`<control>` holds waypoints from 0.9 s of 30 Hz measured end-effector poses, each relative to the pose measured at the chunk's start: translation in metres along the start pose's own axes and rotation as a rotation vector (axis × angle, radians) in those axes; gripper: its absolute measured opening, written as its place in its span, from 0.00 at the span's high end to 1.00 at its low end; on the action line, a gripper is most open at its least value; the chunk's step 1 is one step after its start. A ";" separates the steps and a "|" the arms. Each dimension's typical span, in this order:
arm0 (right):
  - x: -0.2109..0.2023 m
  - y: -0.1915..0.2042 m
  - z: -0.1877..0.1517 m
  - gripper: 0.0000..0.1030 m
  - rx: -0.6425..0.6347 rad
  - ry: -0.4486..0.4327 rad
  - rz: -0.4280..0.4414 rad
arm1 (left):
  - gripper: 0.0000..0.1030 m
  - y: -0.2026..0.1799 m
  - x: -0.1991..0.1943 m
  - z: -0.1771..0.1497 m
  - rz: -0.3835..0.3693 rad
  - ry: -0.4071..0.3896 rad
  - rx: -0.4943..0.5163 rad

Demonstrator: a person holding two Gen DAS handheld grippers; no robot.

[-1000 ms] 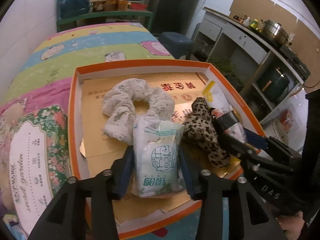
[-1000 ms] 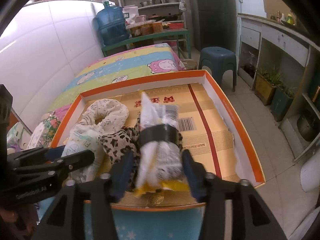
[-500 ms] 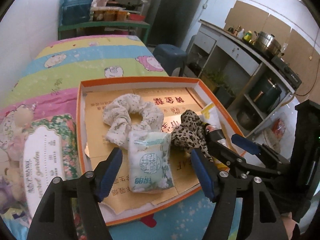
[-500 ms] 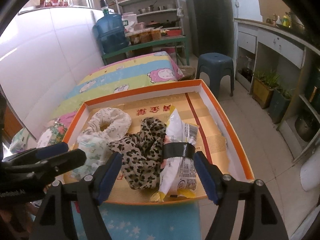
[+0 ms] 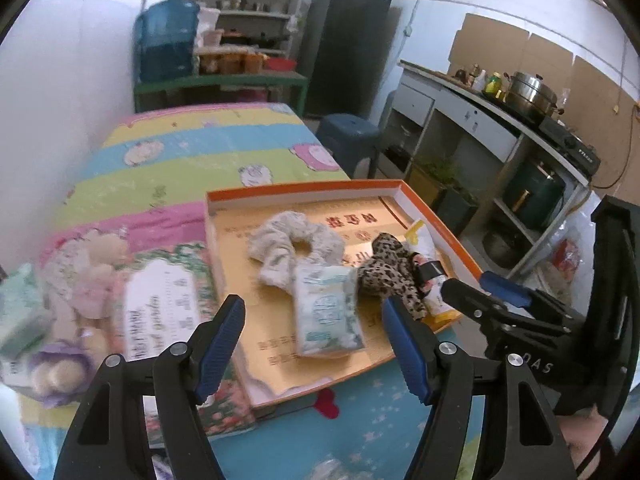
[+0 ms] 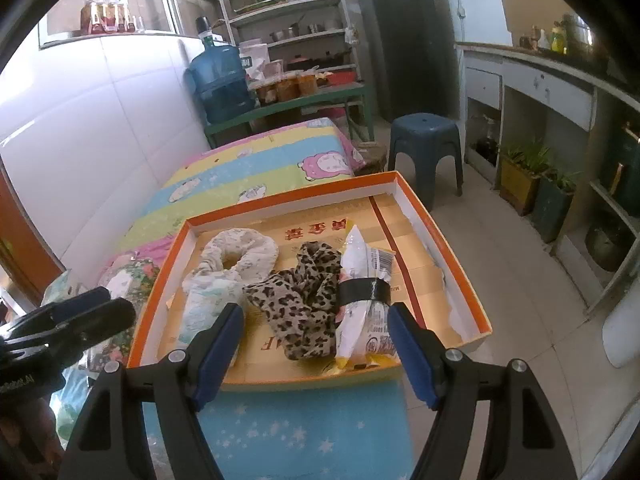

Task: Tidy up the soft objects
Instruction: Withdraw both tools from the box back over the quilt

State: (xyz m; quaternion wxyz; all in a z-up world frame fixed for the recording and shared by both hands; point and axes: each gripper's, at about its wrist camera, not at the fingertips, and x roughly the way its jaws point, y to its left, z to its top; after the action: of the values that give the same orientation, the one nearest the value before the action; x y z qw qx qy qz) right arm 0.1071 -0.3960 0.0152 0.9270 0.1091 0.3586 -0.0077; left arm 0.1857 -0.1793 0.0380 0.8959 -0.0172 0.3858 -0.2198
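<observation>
An orange-rimmed cardboard tray (image 5: pixel 304 189) (image 6: pixel 296 193) lies on the table. In it lie a white floral scrunchie (image 5: pixel 280 240) (image 6: pixel 236 250), a pale tissue pack (image 5: pixel 326 310) (image 6: pixel 200 304), a leopard-print scrunchie (image 5: pixel 390 276) (image 6: pixel 304 300) and a snack bag bound with black tape (image 5: pixel 430 276) (image 6: pixel 366 296). My left gripper (image 5: pixel 314 350) is open and empty, above the tray's near edge. My right gripper (image 6: pixel 316 350) is open and empty, also at the near edge.
A floral tissue box (image 5: pixel 160 308) and soft toys (image 5: pixel 92 268) lie left of the tray on the striped cartoon tablecloth (image 5: pixel 192 152). A blue stool (image 6: pixel 426 140), shelves with a water jug (image 6: pixel 220 80) and a counter (image 6: pixel 552 80) stand beyond.
My left gripper let go of the tissue pack and my right gripper let go of the snack bag. Both opened and drew back and up from the tray.
</observation>
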 end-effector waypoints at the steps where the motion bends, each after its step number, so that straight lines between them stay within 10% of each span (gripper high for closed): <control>1: -0.002 0.002 0.000 0.28 -0.002 -0.002 -0.003 | 0.29 0.001 -0.004 -0.001 0.007 -0.008 0.000; 27: -0.053 0.075 -0.020 0.28 -0.095 -0.039 0.030 | 0.29 0.067 -0.104 -0.044 0.146 -0.133 -0.058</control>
State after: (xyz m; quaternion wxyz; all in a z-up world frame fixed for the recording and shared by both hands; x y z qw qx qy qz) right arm 0.0618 -0.3217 0.0511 0.9380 0.0700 0.3388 0.0210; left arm 0.1169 -0.0706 0.0648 0.9322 -0.0297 0.3321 -0.1410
